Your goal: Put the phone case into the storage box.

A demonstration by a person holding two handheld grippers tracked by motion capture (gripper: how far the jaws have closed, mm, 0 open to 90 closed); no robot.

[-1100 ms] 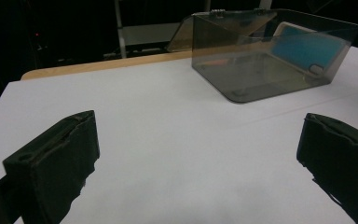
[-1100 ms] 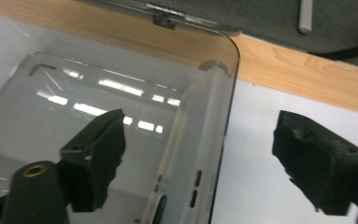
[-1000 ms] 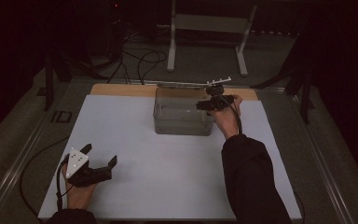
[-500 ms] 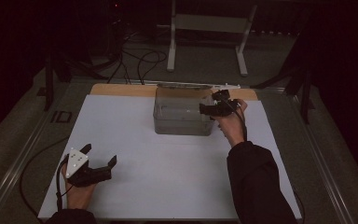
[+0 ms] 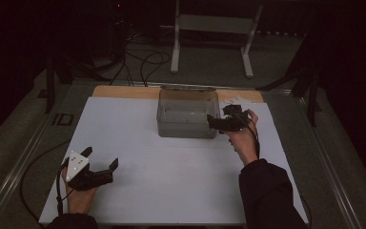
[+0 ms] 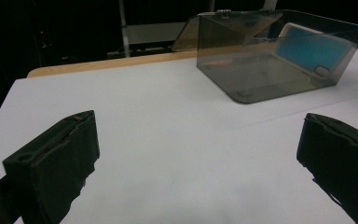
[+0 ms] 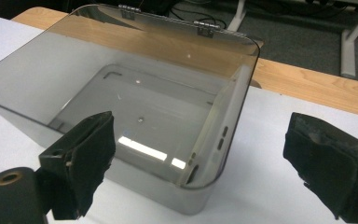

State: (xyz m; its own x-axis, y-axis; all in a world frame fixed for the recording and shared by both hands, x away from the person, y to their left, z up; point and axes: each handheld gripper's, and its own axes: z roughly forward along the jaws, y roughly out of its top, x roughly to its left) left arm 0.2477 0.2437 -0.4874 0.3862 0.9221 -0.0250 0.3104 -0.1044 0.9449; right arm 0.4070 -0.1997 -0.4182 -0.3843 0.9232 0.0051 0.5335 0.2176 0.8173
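Observation:
A smoky clear plastic box [image 5: 187,114] stands at the back middle of the white table top [image 5: 171,181]. Its hinged lid [image 6: 191,32] leans back open. Inside, a phone with a light blue face [image 6: 312,49] stands on its edge against the box's right wall [image 7: 219,126]. My right gripper [image 5: 218,117] hovers open at the box's right front corner, its jaws wide apart with nothing between them [image 7: 200,163]. My left gripper [image 5: 100,158] rests open near the front left of the table, far from the box [image 6: 200,158].
A bare wooden strip [image 5: 124,91] runs along the table's far edge behind the box. Beyond it on the dark floor are a metal stand [image 5: 209,24] and loose cables [image 5: 143,62]. A metal rail [image 5: 24,157] borders the table's left side.
My right gripper has come back from the box's rear top edge to its right front corner, lower and nearer the person. The left gripper has stayed in place.

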